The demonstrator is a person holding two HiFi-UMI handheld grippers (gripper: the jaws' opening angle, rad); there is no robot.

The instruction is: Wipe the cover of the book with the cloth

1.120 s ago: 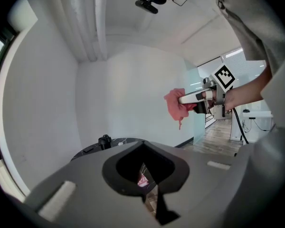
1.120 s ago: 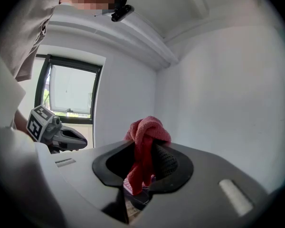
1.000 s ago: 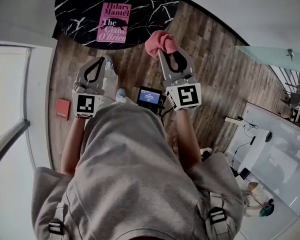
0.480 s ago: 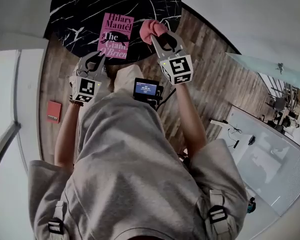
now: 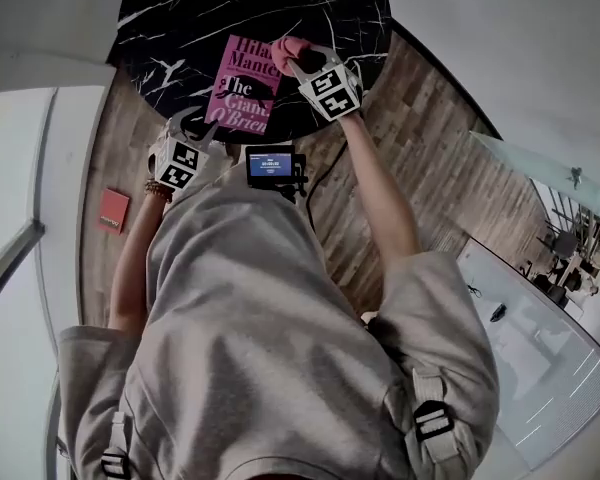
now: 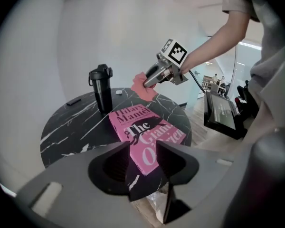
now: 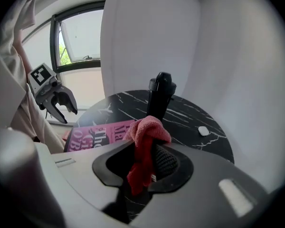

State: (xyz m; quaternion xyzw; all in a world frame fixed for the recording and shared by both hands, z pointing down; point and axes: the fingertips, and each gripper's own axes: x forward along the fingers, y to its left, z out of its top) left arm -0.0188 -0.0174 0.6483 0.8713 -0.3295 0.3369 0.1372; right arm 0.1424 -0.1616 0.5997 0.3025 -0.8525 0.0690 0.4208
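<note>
Pink cloth [image 7: 147, 127] sat pinched in the right tool [image 7: 143, 151] at the book [image 5: 242, 93]'s one-o'clock corner, presumably ready to wipe; the left tool [image 6: 143, 148], empty, had just been opening.

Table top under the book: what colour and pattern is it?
The table top is black with white marble-like veins, clearest in the left gripper view.

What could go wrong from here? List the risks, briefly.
The bottle stands upright just behind the book; a long stroke with the cloth in the right tool could topple it. The book lies loose near the table's edge, and the left tool, jaws just opening with nothing between, hangs short of it, so wiping may slide it.
</note>
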